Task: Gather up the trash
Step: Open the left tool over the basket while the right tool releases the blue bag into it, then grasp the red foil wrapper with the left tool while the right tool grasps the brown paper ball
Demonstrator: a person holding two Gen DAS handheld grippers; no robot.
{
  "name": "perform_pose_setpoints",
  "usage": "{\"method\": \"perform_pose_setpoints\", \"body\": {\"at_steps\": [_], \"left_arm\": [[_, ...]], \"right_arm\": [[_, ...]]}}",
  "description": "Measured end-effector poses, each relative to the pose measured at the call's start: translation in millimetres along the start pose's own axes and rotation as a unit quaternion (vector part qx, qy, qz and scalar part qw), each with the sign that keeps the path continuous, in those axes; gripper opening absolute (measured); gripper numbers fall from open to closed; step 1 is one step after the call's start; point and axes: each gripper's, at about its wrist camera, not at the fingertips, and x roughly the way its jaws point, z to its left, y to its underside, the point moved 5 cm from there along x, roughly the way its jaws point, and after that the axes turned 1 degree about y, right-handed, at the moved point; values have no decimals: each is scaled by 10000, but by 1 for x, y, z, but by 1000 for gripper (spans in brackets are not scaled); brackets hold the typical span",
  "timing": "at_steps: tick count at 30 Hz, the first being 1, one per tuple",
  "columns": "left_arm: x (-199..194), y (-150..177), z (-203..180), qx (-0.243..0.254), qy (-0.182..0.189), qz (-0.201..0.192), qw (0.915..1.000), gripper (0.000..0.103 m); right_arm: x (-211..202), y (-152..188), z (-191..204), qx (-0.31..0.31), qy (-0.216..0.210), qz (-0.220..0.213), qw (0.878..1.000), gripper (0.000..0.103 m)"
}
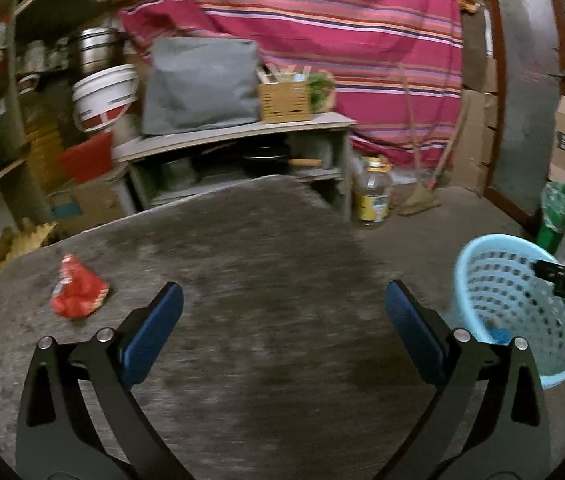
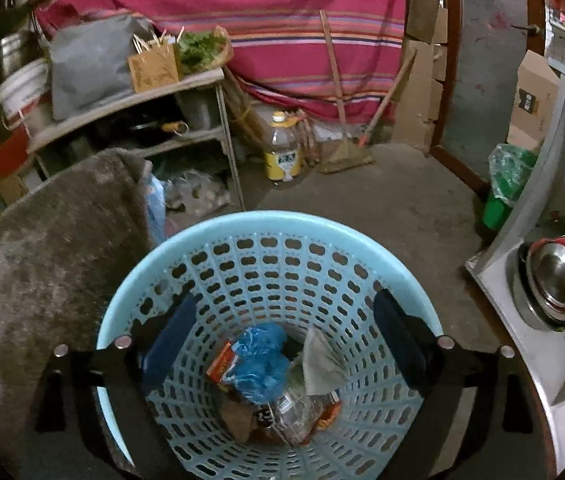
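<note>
My right claw [image 2: 282, 336] gapes wide and empty over the blue basket [image 2: 266, 224]; only that view shows the trash inside: a blue bag [image 2: 260, 360], paper, wrappers. My left claw [image 1: 282, 312], wide too, holds nothing above the grey counter [image 1: 242, 240], well left of the basket, where a red wrapper [image 1: 76, 292] lies. A striped cloth [image 1: 302, 20] hangs behind.

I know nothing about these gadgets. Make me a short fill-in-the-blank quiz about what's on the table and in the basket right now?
1. The crumpled wrapper lying on the grey table is ____ in colour.
2. The perforated basket holding the trash is light ____.
3. The right hand-held gripper hangs over the basket with its jaws ____.
4. Between the fingers of the left hand-held gripper there is ____.

Missing words: red; blue; open; nothing
</note>
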Motion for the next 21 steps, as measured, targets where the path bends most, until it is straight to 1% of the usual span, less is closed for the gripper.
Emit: {"method": "perform_pose_setpoints", "body": {"at_steps": [3,6,9,12,15,21], "left_arm": [[2,3,38,-78,-256,3,9996,98],[5,5,74,-140,-529,32,9985,98],[8,6,112,-268,-778,44,9966,98],[14,9,151,-433,-1019,61,9938,97],[23,17,186,-680,-1194,166,9904,97],[49,36,238,-923,-1461,467,9838,97]], "right_arm": [[-6,-5,12,36,-8,-147,9999,94],[-15,-12,30,110,-188,-373,9991,97],[-20,-18,56,124,-350,-519,9980,97],[-18,-21,88,42,-529,-486,9974,97],[-13,-19,121,-127,-676,-411,9968,97],[-5,-12,183,-638,-803,-312,9942,97]]}}
